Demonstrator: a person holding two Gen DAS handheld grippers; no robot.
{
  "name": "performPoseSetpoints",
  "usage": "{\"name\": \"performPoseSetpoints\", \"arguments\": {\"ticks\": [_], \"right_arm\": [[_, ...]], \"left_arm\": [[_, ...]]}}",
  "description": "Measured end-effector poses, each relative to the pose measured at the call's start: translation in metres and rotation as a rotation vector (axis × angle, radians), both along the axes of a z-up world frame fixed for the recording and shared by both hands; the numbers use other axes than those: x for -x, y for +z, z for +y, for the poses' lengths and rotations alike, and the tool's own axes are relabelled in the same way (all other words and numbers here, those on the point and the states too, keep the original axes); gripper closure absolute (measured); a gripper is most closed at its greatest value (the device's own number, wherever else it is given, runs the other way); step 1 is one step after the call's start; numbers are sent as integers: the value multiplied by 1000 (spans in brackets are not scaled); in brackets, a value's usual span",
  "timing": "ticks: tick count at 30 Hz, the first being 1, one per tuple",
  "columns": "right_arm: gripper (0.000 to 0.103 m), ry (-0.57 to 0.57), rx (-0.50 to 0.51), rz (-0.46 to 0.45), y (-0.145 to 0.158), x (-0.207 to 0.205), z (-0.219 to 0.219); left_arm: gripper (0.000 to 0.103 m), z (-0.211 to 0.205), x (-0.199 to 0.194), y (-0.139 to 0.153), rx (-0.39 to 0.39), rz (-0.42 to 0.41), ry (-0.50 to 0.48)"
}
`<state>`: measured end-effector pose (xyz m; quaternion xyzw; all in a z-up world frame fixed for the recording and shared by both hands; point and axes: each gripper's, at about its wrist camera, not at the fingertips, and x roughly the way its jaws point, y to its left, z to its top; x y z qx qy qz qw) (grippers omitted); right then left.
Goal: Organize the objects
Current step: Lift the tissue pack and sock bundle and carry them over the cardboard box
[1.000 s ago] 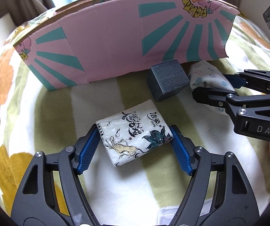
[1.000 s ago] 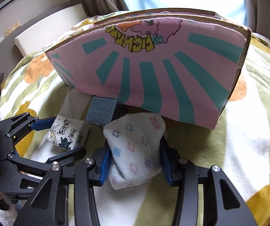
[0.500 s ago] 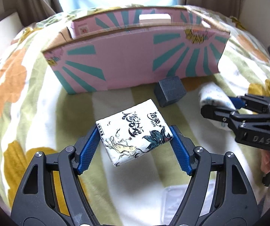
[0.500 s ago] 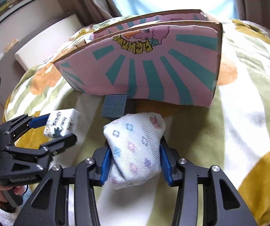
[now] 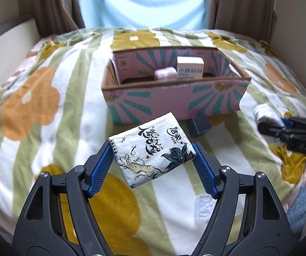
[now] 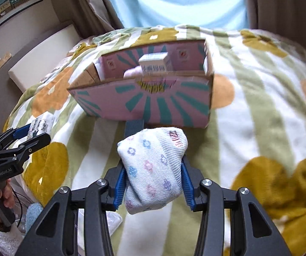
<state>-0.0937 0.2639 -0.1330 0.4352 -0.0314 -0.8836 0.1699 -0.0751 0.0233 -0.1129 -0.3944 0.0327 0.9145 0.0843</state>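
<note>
My left gripper (image 5: pixel 153 164) is shut on a white tissue pack (image 5: pixel 151 149) with ink drawings, held above the bed in front of the pink and teal cardboard box (image 5: pixel 174 98). My right gripper (image 6: pixel 153 177) is shut on a rolled white floral sock (image 6: pixel 153 166), also held in the air before the box (image 6: pixel 148 104). The open box holds a white carton (image 5: pixel 190 70) and a pink roll (image 5: pixel 165 74). A dark grey cube (image 5: pixel 199 124) lies on the blanket at the box's front wall. Each gripper shows in the other's view: the right one (image 5: pixel 268 123) and the left one (image 6: pixel 31 132).
A flower-patterned green and white blanket (image 5: pixel 46 117) covers the bed. Curtains (image 5: pixel 52 6) and a window lie behind. A clear plastic item (image 5: pixel 204 209) lies under my left gripper. A light blue fuzzy cloth (image 6: pixel 32 215) lies at the near left edge.
Both grippers have lifted up and back from the box with their objects. The box's open top and contents have come into sight. The grey cube has stayed on the blanket.
</note>
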Motion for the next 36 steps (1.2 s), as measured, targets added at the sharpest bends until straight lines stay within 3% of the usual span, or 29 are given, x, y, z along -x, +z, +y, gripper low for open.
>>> {"name": "performPoseSetpoints", "arguments": {"ticks": [9, 19, 29, 36], "right_arm": [[61, -13, -18, 30, 62, 34, -4], [61, -11, -79, 1, 93, 104, -16], [61, -8, -130, -73, 82, 166, -38], [61, -29, -198, -105, 59, 194, -45]], "left_arm": [[31, -14, 42, 48, -20, 41, -60], [31, -16, 119, 81, -86, -7, -102], [31, 3, 202, 57, -58, -83, -76], [31, -2, 240, 20, -120, -191, -32]]}}
